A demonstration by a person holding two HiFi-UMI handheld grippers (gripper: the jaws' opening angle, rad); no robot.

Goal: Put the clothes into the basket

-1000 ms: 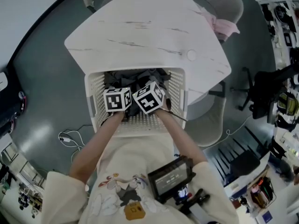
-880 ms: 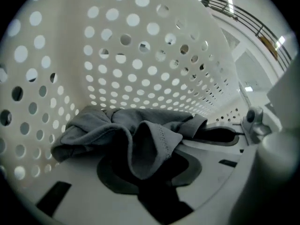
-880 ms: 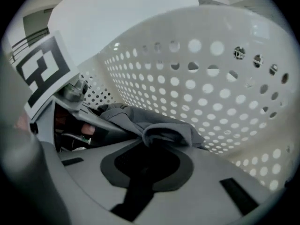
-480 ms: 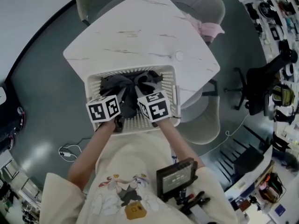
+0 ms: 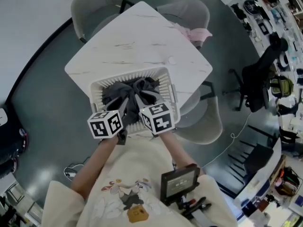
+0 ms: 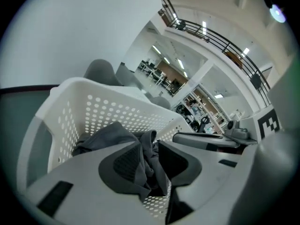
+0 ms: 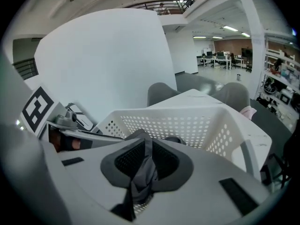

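The white basket (image 5: 166,84) stands on the table (image 5: 137,37), at its 6 o'clock edge, close in front of the person. The dark grey clothes (image 5: 135,91) lie inside the basket, and two folds of them rise toward 6 o'clock, one to each claw. The left claw (image 6: 147,161) is narrow and pinches a thick fold of the clothes between its pads. The right claw (image 7: 146,162) is almost closed on a thinner fold, which hangs down below its pads. Both claws are over the near rim of the basket. A pink cloth (image 5: 199,32) lies on a grey chair (image 5: 189,13) at 2 o'clock from the table.
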